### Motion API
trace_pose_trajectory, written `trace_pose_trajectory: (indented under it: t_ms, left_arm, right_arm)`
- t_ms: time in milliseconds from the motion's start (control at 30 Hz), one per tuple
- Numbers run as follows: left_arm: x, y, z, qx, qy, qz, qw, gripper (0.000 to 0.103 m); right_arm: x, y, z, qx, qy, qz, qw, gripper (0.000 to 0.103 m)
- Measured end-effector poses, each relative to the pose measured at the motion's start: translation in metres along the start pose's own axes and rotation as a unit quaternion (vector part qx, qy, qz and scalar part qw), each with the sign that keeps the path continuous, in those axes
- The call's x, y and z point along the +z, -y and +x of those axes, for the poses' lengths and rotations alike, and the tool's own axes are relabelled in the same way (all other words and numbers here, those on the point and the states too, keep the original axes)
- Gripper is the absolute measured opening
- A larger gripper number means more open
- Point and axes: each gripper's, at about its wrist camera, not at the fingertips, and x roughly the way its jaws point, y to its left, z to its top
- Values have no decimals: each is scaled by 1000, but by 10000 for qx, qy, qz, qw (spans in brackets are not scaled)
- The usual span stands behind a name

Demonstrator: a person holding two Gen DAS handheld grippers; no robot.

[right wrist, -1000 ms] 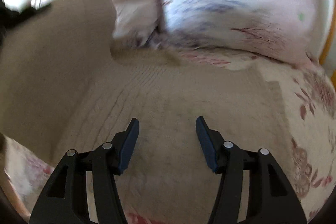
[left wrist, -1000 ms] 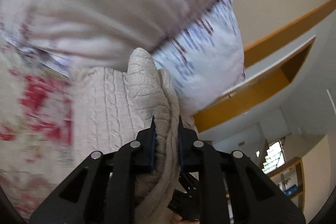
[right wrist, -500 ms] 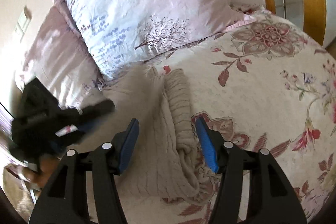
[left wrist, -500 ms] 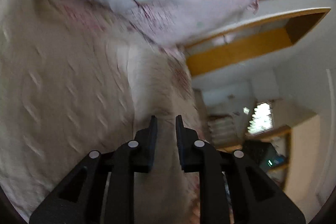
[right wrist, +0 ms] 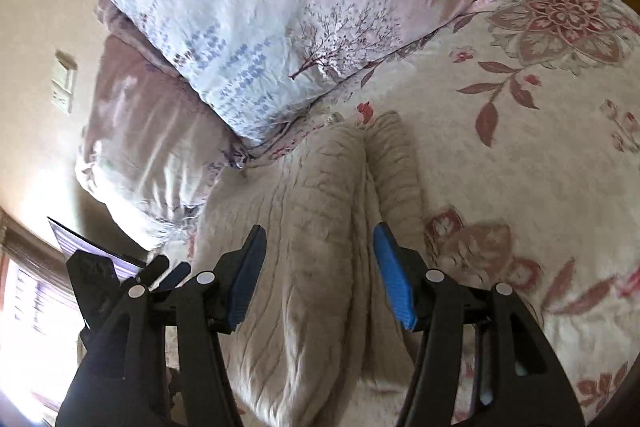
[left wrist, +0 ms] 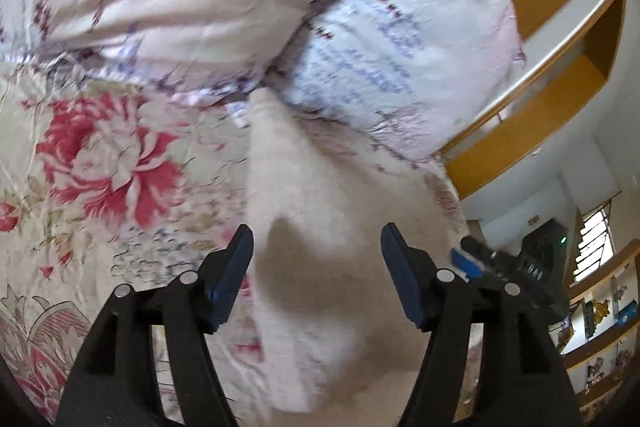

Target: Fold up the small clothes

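While the left gripper (left wrist: pixel 316 259) jaws are opening off the beige knit sweater (right wrist: pixel 332 227), which lies partly folded on the floral bedspread (right wrist: pixel 540 147) at six o'clock from the pillows (right wrist: pixel 280 7), the right gripper (right wrist: pixel 318 263) hovers unclenched, so tidying folds likely remain.

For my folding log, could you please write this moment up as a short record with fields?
setting: bed with floral bedspread
garment: beige knit sweater, lying on the bedspread, its sleeves laid side by side
pillows: two pillows beside the sweater's far end
left gripper: opening, sweater between its fingers but pads not pressing it
right gripper: open over the sweater, holding nothing
other: wooden shelf beyond the pillows in the left view
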Motion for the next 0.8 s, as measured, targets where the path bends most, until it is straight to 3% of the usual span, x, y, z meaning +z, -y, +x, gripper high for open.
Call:
trace_pose_trajectory:
  t_ms: [200, 467, 500, 567, 667, 800]
  left_arm:
    - [-10, -9, 17, -7, -222, 130, 9997, 66]
    - [-18, -25, 32, -470, -582, -302, 9967, 65]
    - [-19, -27, 33, -532, -629, -388, 9958, 65]
    - [-20, -28, 28, -546, -629, -404, 9957, 64]
    - [-19, -25, 27, -519, -601, -398, 9961, 64]
    - [-18, -24, 26, -508, -581, -400, 9962, 64]
  right_arm:
    - [15, -4, 28, -275, -230, -135, 9993, 57]
    - [24, -10, 46, -546, -198, -474, 9972, 37]
    - [24, -11, 47, -604, -169, -524, 9967, 23]
    - [22, -18, 45, -799, -17, -798, 9936, 17]
    - [10, -48, 31, -1273, 482, -1671, 9765, 14]
    - [-17, -102, 9, -1625, 1192, -3126, 9282, 9]
